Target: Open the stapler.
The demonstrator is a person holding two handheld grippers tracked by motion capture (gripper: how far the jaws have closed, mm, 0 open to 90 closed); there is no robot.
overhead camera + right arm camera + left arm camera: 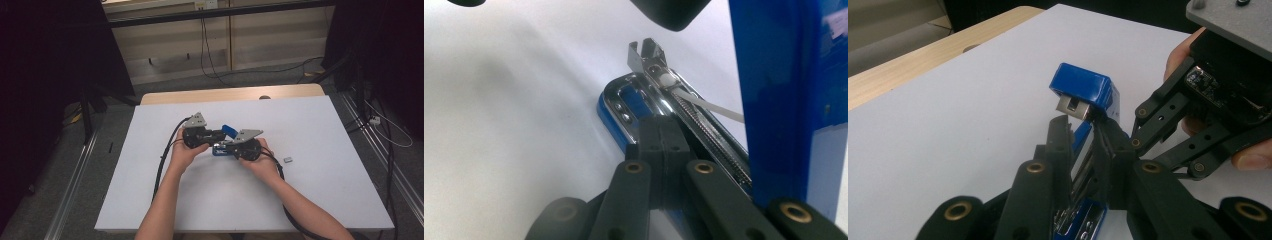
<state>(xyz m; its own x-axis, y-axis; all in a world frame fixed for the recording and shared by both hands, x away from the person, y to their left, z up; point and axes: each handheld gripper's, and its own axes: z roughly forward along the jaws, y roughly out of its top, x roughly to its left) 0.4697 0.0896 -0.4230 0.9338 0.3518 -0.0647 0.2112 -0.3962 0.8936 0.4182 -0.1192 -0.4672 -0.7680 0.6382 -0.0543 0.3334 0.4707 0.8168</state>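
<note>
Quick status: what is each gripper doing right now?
Left gripper: shut on the raised top arm of the blue metal stapler.
Right gripper: shut on the stapler's chrome base, pinning it on the white table.

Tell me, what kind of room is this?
Probably a lab or workshop bench set up for recording. A plain white table stands between black curtains, cables trail across the floor, and a person works a blue stapler with two handheld grippers.
</note>
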